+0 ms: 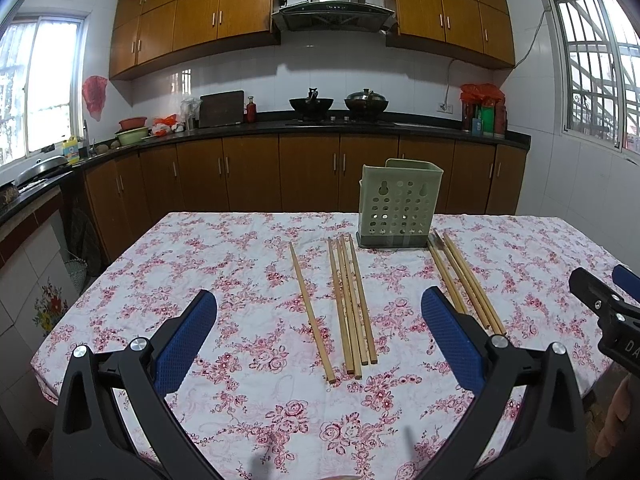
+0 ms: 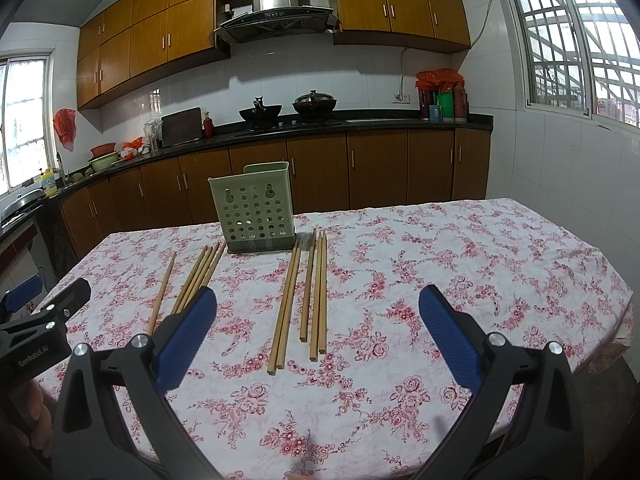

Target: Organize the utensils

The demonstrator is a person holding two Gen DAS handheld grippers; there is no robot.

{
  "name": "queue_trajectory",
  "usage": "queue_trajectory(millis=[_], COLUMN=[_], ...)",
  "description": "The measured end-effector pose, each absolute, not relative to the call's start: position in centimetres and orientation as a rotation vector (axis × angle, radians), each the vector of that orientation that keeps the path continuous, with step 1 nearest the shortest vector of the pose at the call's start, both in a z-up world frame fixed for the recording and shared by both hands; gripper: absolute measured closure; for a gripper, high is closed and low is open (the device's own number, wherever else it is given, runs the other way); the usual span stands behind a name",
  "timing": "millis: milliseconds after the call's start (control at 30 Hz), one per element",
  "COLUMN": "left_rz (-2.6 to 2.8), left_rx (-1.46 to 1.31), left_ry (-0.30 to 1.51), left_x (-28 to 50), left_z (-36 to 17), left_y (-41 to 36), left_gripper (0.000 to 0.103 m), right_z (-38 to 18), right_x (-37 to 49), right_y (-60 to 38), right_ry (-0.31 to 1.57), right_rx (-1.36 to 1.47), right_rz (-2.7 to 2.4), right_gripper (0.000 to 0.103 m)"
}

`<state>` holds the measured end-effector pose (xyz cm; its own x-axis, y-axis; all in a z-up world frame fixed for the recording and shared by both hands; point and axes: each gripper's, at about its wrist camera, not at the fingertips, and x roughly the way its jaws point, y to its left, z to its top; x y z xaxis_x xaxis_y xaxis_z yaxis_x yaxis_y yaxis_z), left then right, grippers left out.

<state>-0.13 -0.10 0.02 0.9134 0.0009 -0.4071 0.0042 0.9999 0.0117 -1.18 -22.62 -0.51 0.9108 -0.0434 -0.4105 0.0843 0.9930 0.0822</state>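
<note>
Kitchen w/ a tabletop sitting under a white cloth w/ pink rose print, cloth lying a bit wrinkled toward the far edge.

Going L to R in the left wrist view: window glowing at far L, sink-side counter running below it w/ a yellow bottle and green + red basins. Wood wall cabinets hanging above white tile; steel range hood sitting centre, two dark woks resting on the stove under it. Red bags and boxes crowding the counter's R end, barred window showing at far R.

On the cloth: left gripper hovering low over the near side, blue pads spread wide, gripping nothing. One single chopstick lying alone L of centre; just R of it a bundle of four chopsticks lying side by side, touching. Green perforated utensil holder standing upright near the far edge. R of its base another chopstick group lying angled toward the near R.

Right gripper hovering over the tabletop's R half, also spread wide and holding nothing; in its view that R group is lying between the pads, five sticks, well apart from the holder's mouth. All chopsticks lying flat on the cloth, outside the holder.
</note>
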Motion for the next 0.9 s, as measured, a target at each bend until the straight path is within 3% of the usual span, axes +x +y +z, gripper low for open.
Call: queue_trajectory(millis=[600, 800, 867, 900], left_rz=[0.003, -0.013, 0.009, 0.021], left_rx=[0.012, -0.016, -0.027, -0.032], left_ry=[0.426, 0.529, 0.586, 0.612], left_x=[0.0, 1.8, 3.1, 3.7], left_z=[-0.5, -2.2, -2.9, -3.3], left_y=[-0.3, 1.1, 2.0, 2.5], left_gripper=[0.002, 0.002, 0.002, 0.002], right_z=[-0.7, -2.6, -3.6, -4.1], right_x=[-0.9, 1.0, 2.4, 3.0], right_y=[-22.8, -24.0, -24.6, -24.8], right_ry=[0.428, 0.542, 0.607, 0.632], right_rx=[0.104, 0.157, 0.17, 0.169], right_rz=[-0.061, -0.064, -0.082, -0.084], right_gripper=[0.004, 0.004, 0.006, 0.015])
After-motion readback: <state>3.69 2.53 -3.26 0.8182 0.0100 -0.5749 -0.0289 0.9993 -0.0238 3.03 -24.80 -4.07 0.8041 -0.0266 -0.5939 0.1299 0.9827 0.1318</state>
